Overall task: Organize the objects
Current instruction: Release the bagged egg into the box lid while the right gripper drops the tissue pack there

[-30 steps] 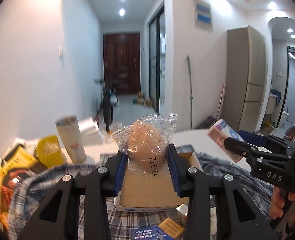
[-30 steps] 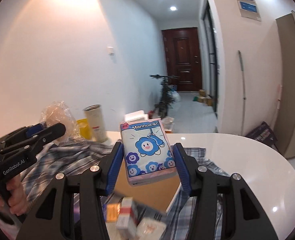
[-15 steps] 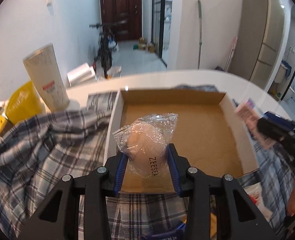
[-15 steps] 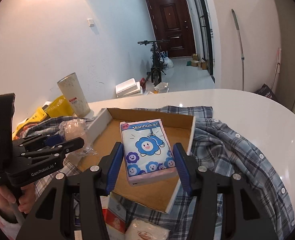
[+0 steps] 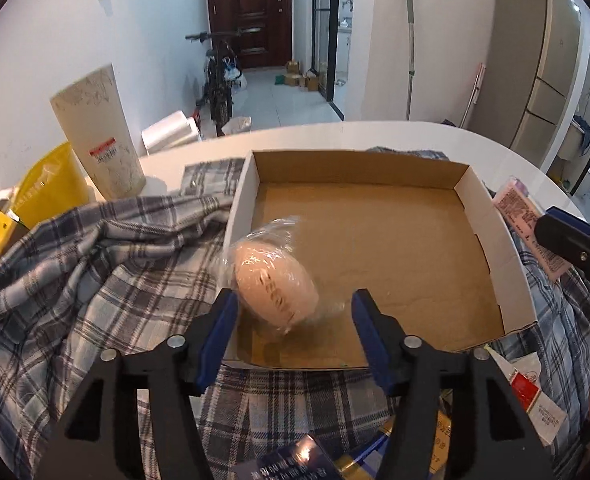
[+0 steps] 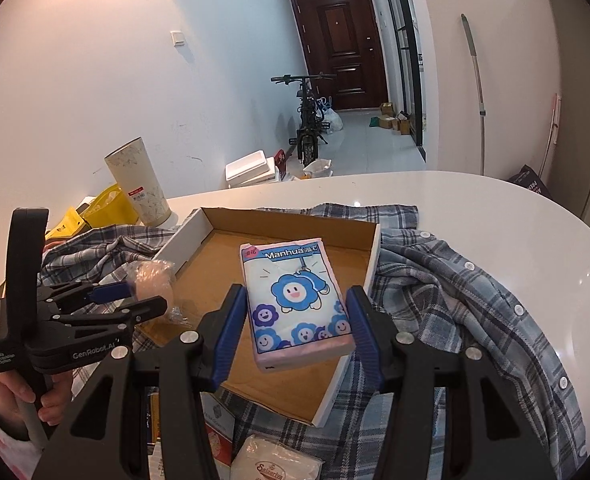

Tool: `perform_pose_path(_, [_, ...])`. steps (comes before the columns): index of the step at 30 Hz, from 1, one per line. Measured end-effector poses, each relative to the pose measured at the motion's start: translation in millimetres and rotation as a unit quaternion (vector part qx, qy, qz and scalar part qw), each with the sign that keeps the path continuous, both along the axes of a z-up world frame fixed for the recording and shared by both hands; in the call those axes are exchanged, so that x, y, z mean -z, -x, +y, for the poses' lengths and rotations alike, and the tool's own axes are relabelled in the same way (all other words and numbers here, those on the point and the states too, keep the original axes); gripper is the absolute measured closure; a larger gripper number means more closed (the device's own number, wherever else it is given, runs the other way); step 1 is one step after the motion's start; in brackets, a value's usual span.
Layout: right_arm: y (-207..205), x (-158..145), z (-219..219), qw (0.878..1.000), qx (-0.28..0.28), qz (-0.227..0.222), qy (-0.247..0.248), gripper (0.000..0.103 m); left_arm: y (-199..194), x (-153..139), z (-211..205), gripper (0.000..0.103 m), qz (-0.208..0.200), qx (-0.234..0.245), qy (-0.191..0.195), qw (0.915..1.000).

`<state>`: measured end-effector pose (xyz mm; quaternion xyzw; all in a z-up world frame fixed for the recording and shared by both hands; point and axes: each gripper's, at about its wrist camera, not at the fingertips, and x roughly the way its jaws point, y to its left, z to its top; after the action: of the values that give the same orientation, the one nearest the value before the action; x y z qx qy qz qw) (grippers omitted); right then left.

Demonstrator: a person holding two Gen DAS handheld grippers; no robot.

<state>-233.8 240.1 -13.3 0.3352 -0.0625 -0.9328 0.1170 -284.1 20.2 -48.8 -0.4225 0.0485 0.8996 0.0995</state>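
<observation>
Here, one cardboard box (image 5: 491, 240), left hand-held gripper (image 5: 295, 312) just opening around one wrapped egg (image 5: 277, 280), right hand-held gripper (image 6: 295, 320) clamping one tissue pack (image 6: 295, 300).

Left hand-held gripper (image 5: 295, 312) just opened, wrapped sponge (image 5: 275, 284) between.

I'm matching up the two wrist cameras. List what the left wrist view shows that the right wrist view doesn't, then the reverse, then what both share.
Only the left wrist view: the left gripper head-on, its jaws just opened off the wrapped sponge, pads clear of it.

Only the right wrist view: the tissue pack's flower-printed front, clamped in the right gripper; a hand on the left gripper's handle.

Both: the cardboard tray, plaid shirt, pale cylinder.
</observation>
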Motion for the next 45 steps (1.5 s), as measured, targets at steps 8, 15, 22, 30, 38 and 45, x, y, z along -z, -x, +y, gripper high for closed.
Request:
perform_pose_path(8, [1.6,4.1,-5.9,1.000,-0.014,0.001,0.021,0.052,-39.7,-45.7,-6.0,0.010,0.142,-0.024,-0.024,0.9893])
perform_pose_path(15, [10.0,23.4,-18.7,0.999,-0.021,-0.030,0.009,0.055,-65.5,-62.8,-2.7,0.000,0.227,-0.007,-0.041,0.9730])
perform_pose_path(22, [13.6,33.4,-20.1,0.999,-0.020,-0.048,-0.001,0.055,-69.8,-62.4,1.3,0.000,0.224,0.000,-0.041,0.9737])
perform_pose_path(30, [4.2,17.5,-20.9,0.999,-0.001,-0.004,-0.037,0.055,-78.9,-75.4,-8.2,0.000,0.242,-0.027,-0.046,0.9688])
perform_pose_path(38, [-39.7,-52.1,-5.2,0.995,0.013,0.094,-0.025,0.046,-129.9,-122.0,-16.6,0.000,0.299,-0.045,-0.043,0.9522])
perform_pose_path(45, [-100.4,-93.9,-1.8,0.987,-0.001,0.159,-0.007,0.043,-200.4,-148.7,-28.2,0.000,0.336,-0.051,-0.070,0.9377])
